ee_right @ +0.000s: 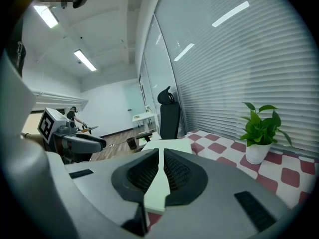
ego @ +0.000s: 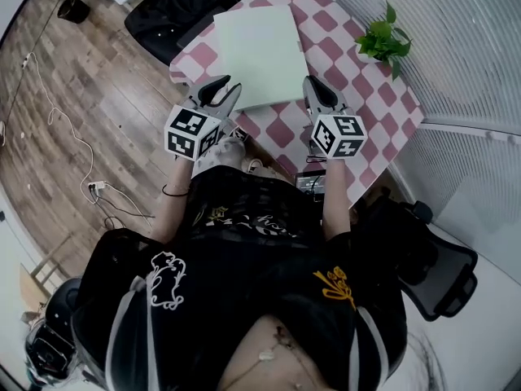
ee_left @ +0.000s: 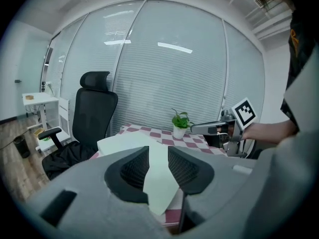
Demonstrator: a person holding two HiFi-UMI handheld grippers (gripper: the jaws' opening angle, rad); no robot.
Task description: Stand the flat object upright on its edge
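Note:
A pale green flat board (ego: 256, 51) lies flat on the pink-and-white checkered table (ego: 330, 23). My left gripper (ego: 221, 88) is shut, its tips at the board's near left corner. My right gripper (ego: 316, 90) is shut too, tips at the near right corner. In the left gripper view the board (ee_left: 124, 143) shows through the narrow slit between the closed jaws of the left gripper (ee_left: 158, 168), and the right gripper (ee_left: 197, 129) points in from the right. The right gripper view shows the board (ee_right: 169, 146) beyond the right gripper (ee_right: 160, 171). Nothing is clamped between either pair of pads.
A small potted plant (ego: 384, 43) stands at the table's right side, near the window blinds. A black office chair (ego: 187, 6) sits at the far left corner of the table, another (ego: 431, 267) to my right. Cables (ego: 94, 187) lie on the wooden floor at left.

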